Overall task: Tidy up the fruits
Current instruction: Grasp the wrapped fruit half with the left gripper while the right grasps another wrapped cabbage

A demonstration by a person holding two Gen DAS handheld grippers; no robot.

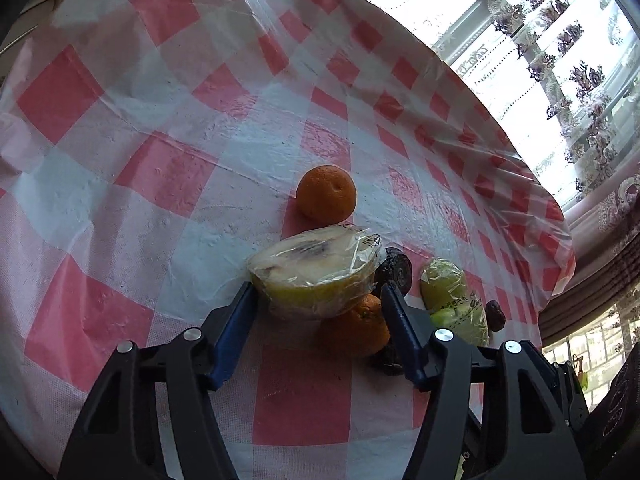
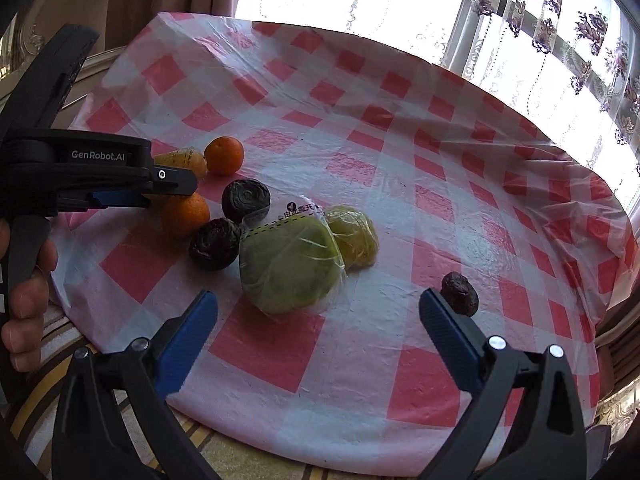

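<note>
A plastic-wrapped yellow fruit half (image 1: 316,268) lies cut face up between the fingers of my left gripper (image 1: 318,294); the jaws stand open around it, and contact is unclear. An orange (image 1: 327,194) sits beyond it, another orange (image 1: 356,330) beneath it. In the right wrist view my right gripper (image 2: 318,306) is open and empty just short of a wrapped green fruit half (image 2: 290,268). A wrapped yellow piece (image 2: 354,236), two dark passion fruits (image 2: 216,243) (image 2: 245,200) and two oranges (image 2: 185,214) (image 2: 224,155) lie nearby. My left gripper (image 2: 176,184) reaches in from the left.
A lone dark passion fruit (image 2: 460,292) lies by my right gripper's right finger. The red-and-white checked tablecloth (image 2: 400,152) covers a round table. Curtained windows (image 2: 520,20) stand behind. The cloth's near edge (image 2: 280,448) hangs just below my right gripper.
</note>
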